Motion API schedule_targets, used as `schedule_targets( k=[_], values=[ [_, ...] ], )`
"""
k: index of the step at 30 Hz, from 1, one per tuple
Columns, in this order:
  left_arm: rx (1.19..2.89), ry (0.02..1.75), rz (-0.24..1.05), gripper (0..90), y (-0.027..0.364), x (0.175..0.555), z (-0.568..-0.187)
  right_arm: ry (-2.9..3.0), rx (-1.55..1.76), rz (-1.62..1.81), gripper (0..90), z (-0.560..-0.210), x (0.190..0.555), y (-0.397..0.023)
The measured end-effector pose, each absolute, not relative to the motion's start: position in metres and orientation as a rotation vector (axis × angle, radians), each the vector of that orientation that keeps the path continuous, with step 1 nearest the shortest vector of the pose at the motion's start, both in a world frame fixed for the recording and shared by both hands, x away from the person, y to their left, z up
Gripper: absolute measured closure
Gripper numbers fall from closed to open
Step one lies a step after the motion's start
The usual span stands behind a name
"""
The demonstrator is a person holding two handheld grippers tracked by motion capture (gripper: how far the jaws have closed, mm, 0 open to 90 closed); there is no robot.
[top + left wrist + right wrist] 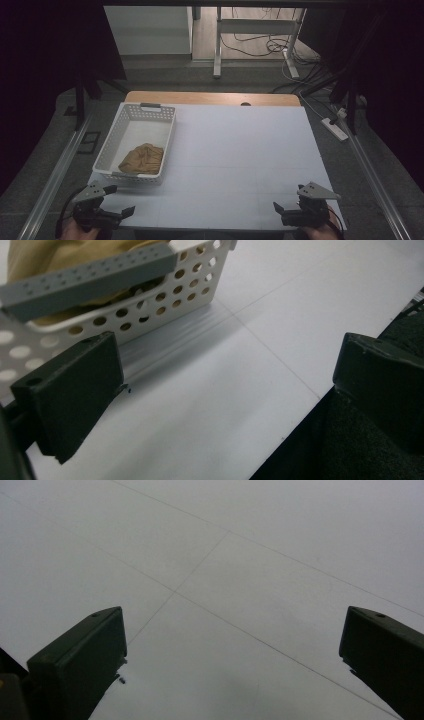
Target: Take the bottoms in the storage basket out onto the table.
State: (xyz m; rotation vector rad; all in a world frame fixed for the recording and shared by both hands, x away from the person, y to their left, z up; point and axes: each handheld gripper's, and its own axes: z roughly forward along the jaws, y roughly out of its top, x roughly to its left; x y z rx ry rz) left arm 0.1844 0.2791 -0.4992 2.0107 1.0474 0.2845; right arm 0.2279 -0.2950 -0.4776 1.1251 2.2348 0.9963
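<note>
looking down from the high view, finding a white perforated basket (136, 145) sitting on the left part of the white table (240, 165), with a crumpled tan cloth (142, 159) lying inside at its near end, probably bunched there so as to be reachable over the near rim. resting at the near left corner of the table, the left gripper (120, 214), jaws standing apart and empty, just short of the basket's near wall, likely waiting in a ready pose close to the cloth. resting at the near right corner, the right gripper (278, 212), also spread and holding nothing, well apart from the basket, seemingly parked out of the way. moving to the left gripper view, seeing the two black jaws wide apart over bare table, the basket (190, 295) just ahead with its grey handle bar (90, 277) crossing the near rim and the tan cloth (55, 252) heaped behind it, pressing against the holes; pointing this way probably favouring a reach up and over the rim. moving to the right gripper view, seeing its jaws wide apart above bare table (225, 590) marked with faint seam lines, nothing between them, judged to be idling until needed.
</note>
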Motion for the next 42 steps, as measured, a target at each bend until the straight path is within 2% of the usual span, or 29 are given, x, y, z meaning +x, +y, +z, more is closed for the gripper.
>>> schedule_targets(
  k=[16,35,42],
  values=[
    [1.978,1.061,0.306,0.0,0.277,0.192,-0.491,2.235,1.129,0.987,0.0,-0.478,0.228,-0.295],
    [2.040,1.024,0.286,0.0,0.268,0.206,-0.483,2.235,1.130,0.978,0.0,-0.478,0.229,-0.294],
    [1.992,1.003,0.271,0.0,0.269,0.213,-0.482,2.235,1.134,0.975,0.0,-0.478,0.229,-0.294]
  ],
)
